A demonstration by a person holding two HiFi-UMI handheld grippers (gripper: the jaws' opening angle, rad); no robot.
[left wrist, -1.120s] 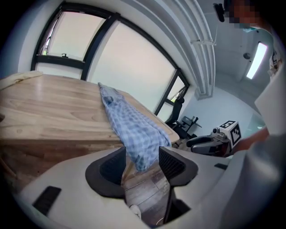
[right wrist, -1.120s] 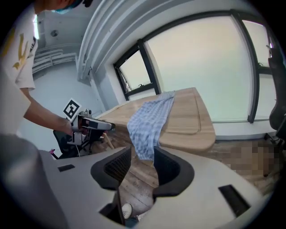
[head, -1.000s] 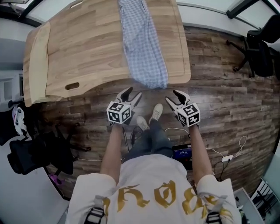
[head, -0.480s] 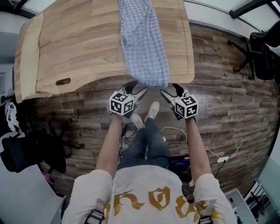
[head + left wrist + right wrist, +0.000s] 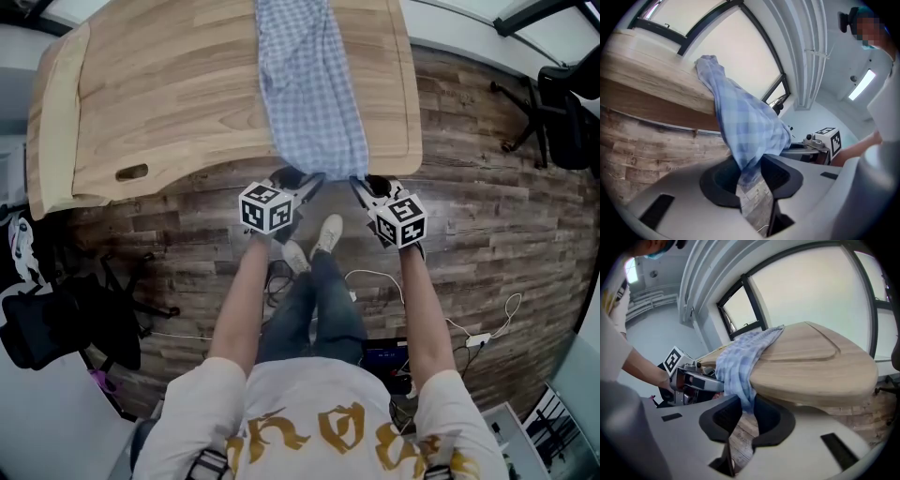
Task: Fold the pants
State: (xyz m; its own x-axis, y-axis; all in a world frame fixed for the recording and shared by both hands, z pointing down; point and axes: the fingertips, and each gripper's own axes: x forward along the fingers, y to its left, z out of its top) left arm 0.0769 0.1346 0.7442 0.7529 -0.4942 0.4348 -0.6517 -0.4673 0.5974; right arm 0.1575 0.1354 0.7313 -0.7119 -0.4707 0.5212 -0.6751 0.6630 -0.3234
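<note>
pants (image 5: 309,89) lie along the table (image 5: 169,94), hem hanging over its near edge. left gripper (image 5: 302,180) and right gripper (image 5: 366,186), jaws just closing, pinch the hem's corners under that edge. chair (image 5: 567,103) far right.

The far end of the pants (image 5: 309,56) and of the bench (image 5: 169,84) is cut off by the head view's top edge. My left claw (image 5: 750,174) has just been closing with the pants between its jaws; whether they already pinch them, I cannot tell.
</note>
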